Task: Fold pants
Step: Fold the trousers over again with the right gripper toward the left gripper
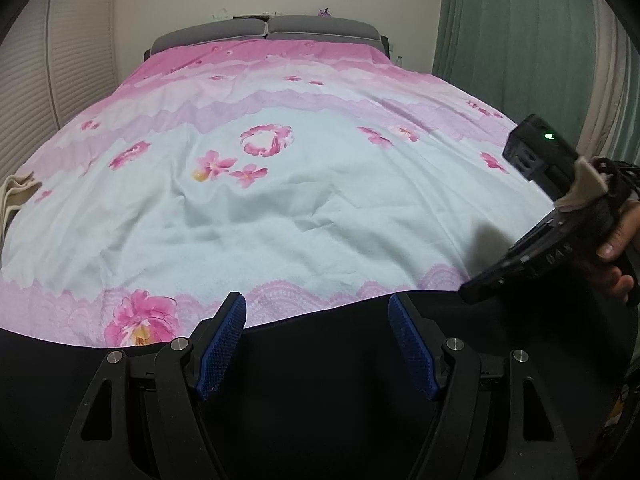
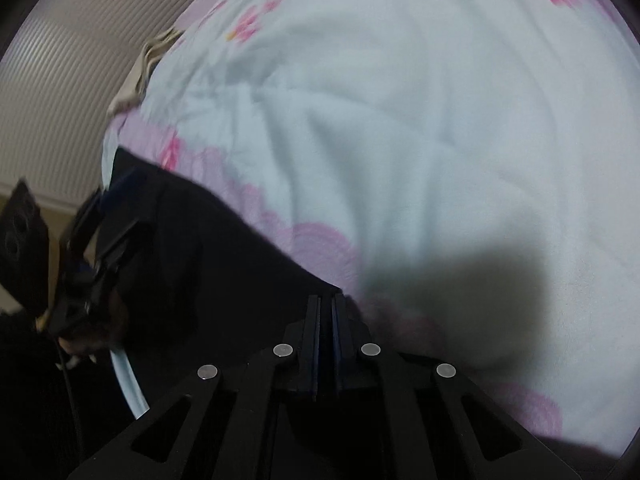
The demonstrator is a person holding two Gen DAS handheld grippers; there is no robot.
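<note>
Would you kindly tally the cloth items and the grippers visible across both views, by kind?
Pants: 1
Bedspread: 1
Curtain: 1
Grippers: 2 (left gripper, jaws open; right gripper, jaws shut at the pants' edge)
Total: 5

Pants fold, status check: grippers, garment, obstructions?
Left gripper open over black pants. Right gripper shut at pants edge; grip unconfirmed. Pants on floral bedspread. Nothing obstructing.
</note>
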